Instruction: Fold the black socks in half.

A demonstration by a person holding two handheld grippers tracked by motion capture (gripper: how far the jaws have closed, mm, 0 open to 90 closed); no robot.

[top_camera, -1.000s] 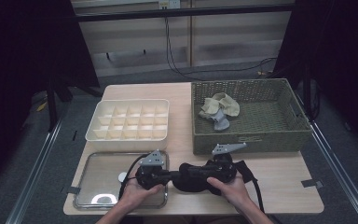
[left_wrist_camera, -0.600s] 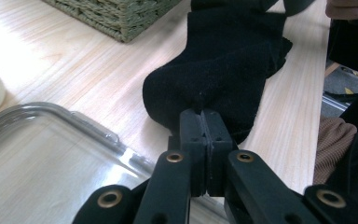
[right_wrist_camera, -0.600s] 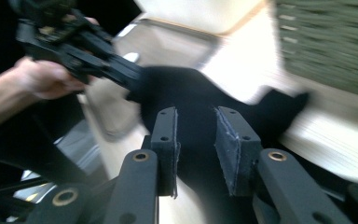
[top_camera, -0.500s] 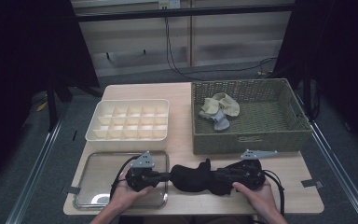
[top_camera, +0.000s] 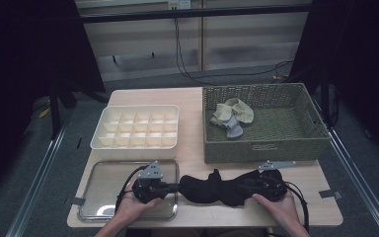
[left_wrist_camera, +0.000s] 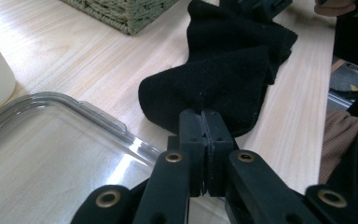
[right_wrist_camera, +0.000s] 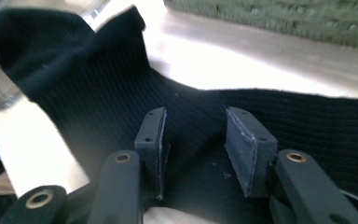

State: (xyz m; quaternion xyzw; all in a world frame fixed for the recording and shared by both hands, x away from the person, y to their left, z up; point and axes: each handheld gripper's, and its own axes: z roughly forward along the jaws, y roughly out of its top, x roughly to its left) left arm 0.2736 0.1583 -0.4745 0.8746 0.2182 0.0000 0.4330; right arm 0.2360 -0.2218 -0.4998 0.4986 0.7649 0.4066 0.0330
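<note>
Left tool (left_wrist_camera: 204, 140) clamped tight on the near-left end of the black sock (top_camera: 217, 187), jaws pressed together with fabric pinched between them. Right tool (right_wrist_camera: 200, 144) has jaws spread apart, sock lying between them (not gripped). Sock stretched flat on the desk (top_camera: 192, 98) along the near edge, just right of the clear tray (top_camera: 103, 187), near side of the wicker basket (top_camera: 266, 148). Compartment box (top_camera: 135, 128) sits far left.
</note>
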